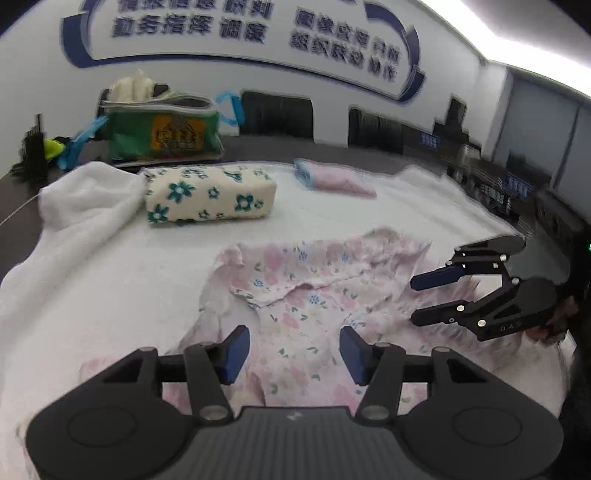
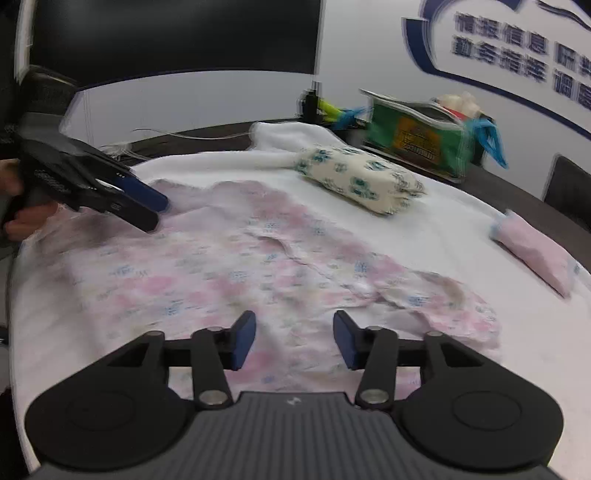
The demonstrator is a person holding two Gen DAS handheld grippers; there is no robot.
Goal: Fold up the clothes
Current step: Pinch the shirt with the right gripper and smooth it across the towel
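Both tongs (image 1: 293, 354) (image 2: 294, 341) released above floral garment (image 1: 314, 306), folded teal-flower cloth (image 1: 210, 197) beyond

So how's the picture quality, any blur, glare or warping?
Left wrist view: ceiling light blown out at top right, wall lettering smeared, table edge bowed by the fisheye. Right wrist view: more motion blur; the pink garment and green bag look soft.

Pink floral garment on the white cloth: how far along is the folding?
Done: a cream bundle with teal flowers and a small pink folded piece lie folded further back. In hand: the pink floral garment lies spread and rumpled; left gripper and right gripper hover open above it. Left: every fold of this garment.
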